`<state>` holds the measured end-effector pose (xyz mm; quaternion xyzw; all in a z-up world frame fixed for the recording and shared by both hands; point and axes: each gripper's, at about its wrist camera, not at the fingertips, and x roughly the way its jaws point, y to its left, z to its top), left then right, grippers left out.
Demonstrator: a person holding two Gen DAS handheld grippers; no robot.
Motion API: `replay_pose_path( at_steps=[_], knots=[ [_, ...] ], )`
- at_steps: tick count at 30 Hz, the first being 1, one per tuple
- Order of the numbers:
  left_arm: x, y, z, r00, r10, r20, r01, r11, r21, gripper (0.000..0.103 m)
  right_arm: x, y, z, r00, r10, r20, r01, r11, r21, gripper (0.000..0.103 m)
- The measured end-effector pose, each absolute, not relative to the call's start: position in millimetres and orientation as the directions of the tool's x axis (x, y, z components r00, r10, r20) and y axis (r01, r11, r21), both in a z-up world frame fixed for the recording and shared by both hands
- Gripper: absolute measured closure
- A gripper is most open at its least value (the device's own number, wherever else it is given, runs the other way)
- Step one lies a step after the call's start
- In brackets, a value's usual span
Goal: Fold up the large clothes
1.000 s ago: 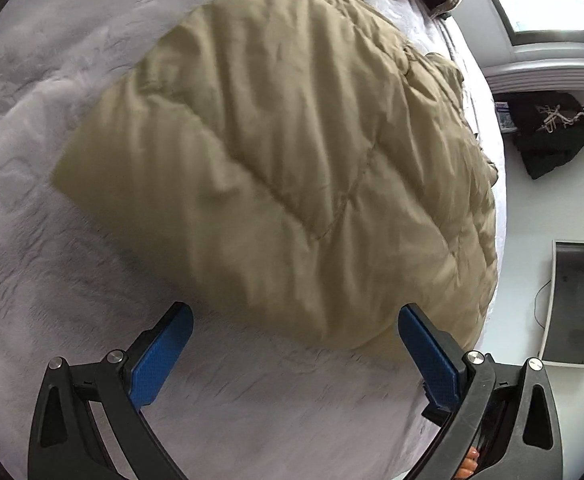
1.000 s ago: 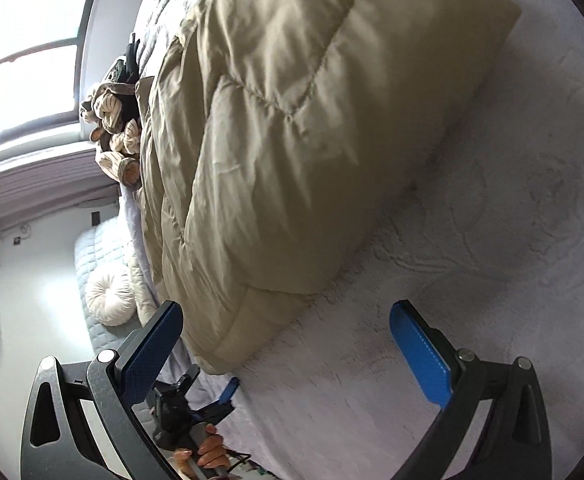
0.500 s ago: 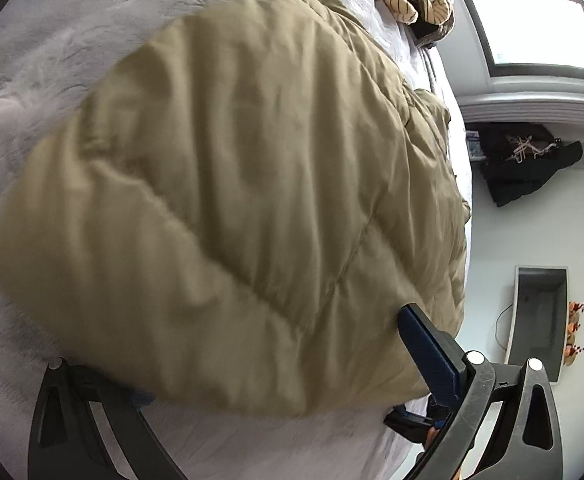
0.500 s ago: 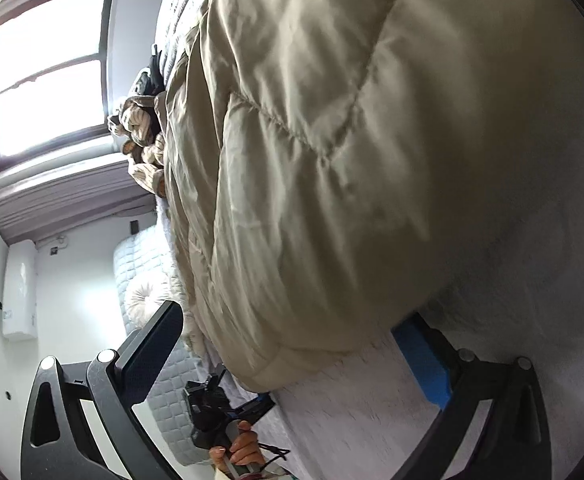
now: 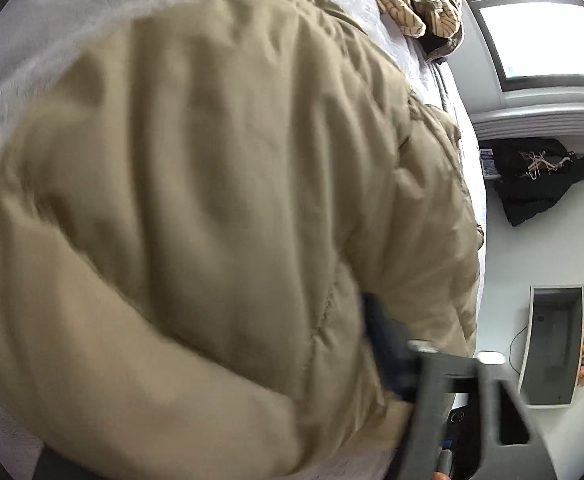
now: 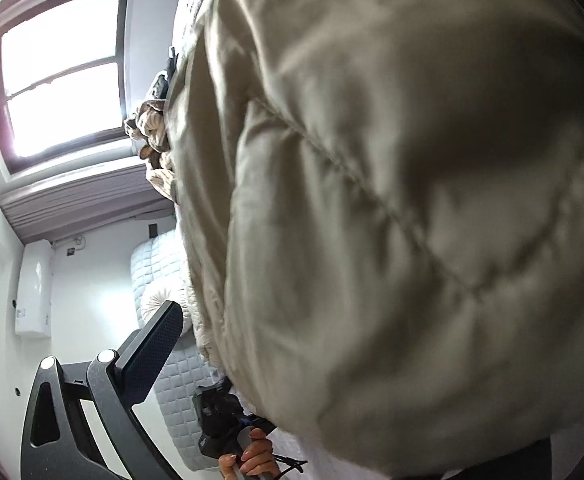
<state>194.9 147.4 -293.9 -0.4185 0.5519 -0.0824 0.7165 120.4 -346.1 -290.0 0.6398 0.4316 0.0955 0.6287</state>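
Puffer jacket (image 5: 212,200) between both grippers, left gripper (image 5: 252,420) closing on hem

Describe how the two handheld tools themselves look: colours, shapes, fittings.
Each tool is a black plastic fork. The right tool shows one finger: a flat pad with fine dotted texture, on an arm with triangular cut-outs and silver round fasteners. The left tool is blurred: a dark blue pad, dark grey frame, silver fasteners. No sleeves visible.
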Motion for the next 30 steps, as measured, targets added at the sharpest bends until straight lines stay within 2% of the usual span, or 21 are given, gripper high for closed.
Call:
replay_pose_path(
  at_steps=[1,2,4,6,9,12,20,25,30],
  knots=[
    [195.2,148.3,-289.9,0.384,-0.581,-0.718,-0.331,0.639,-0.694,0.065,118.8,-347.5,-289.7,0.612,0.669,-0.421,0.444,0.150,0.883,0.002],
    [194.9,149.8,-285.4,0.388,-0.580,-0.716,-0.318,0.645,-0.695,0.068,117.6,-348.6,-290.2,0.614,0.666,-0.423,0.458,0.136,0.878,0.007],
    [196.1,148.4,-273.5,0.402,-0.569,-0.718,-0.281,0.669,-0.688,0.078,114.2,-351.7,-295.1,0.607,0.665,-0.435,0.509,0.096,0.856,0.026],
    [196.2,146.2,-260.4,0.412,-0.558,-0.720,-0.239,0.696,-0.677,0.081,110.2,-353.8,-297.3,0.615,0.666,-0.422,0.518,0.062,0.853,0.055],
    [194.7,140.7,-235.2,0.432,-0.541,-0.722,-0.162,0.741,-0.652,0.083,101.9,-355.0,-284.6,0.632,0.666,-0.397,0.472,0.076,0.878,0.073],
    [185.8,144.2,-215.1,0.442,-0.548,-0.710,-0.113,0.751,-0.650,0.083,93.9,-354.6,-271.5,0.642,0.670,-0.374,0.432,0.087,0.898,0.078],
    [136.4,158.7,-185.5,0.371,-0.588,-0.719,-0.051,0.760,-0.648,0.083,37.8,-353.3,-242.8,0.604,0.698,-0.385,0.414,0.138,0.900,0.079],
    [82.6,162.7,-188.8,0.238,-0.608,-0.757,-0.016,0.777,-0.629,0.083,-20.6,-356.5,-238.2,0.568,0.713,-0.412,0.456,0.145,0.878,0.079],
    [31.6,179.3,-213.0,0.108,-0.608,-0.786,-0.048,0.787,-0.615,0.083,-88.3,-342.2,-248.8,0.497,0.733,-0.464,0.523,0.173,0.834,0.079]
  ],
)
